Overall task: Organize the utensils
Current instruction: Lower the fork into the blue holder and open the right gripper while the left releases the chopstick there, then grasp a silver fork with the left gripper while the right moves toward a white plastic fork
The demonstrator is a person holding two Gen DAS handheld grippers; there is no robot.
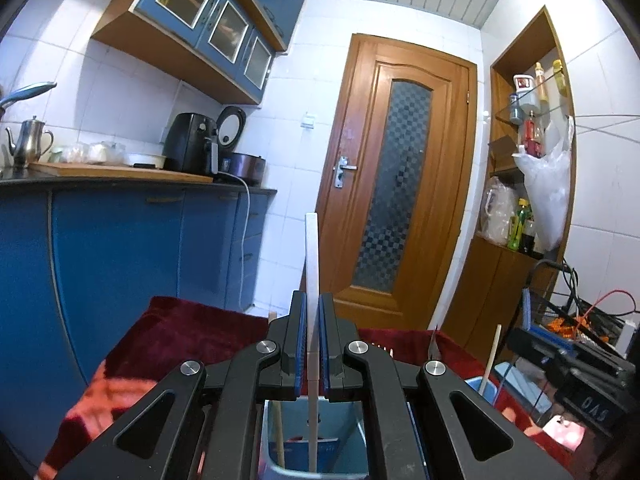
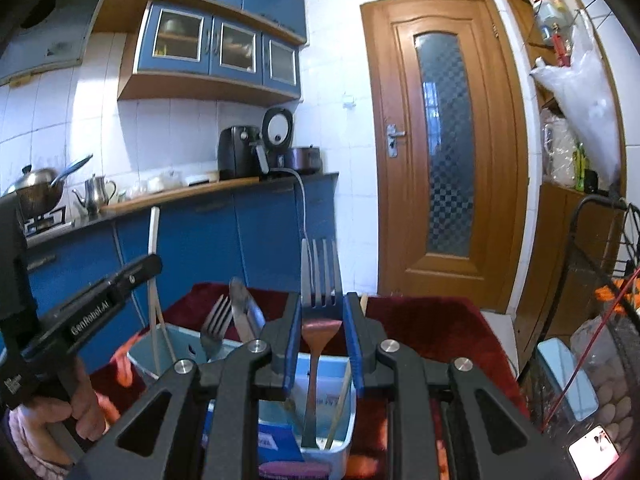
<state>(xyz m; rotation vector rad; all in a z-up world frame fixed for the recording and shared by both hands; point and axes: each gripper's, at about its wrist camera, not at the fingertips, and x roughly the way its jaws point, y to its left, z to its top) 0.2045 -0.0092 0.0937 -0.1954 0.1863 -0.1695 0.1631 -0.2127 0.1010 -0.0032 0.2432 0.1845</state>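
While the left gripper (image 1: 313, 344) clenches a white chopstick (image 1: 311, 256) upright, the left wrist view shows the stick's long axis running straight down between the pads, its lower end already inside the pale blue utensil bin (image 1: 352, 420) directly below. Seen from the right wrist, the right gripper (image 2: 322, 332) grasps a fork (image 2: 320, 272), tines up, its handle hanging plumb into the near compartment of that same bin (image 2: 140, 354); whether the handle's tip touches the floor of the bin is hard to tell. Both utensils sit directly above the bin, so each needs only a straight drop.
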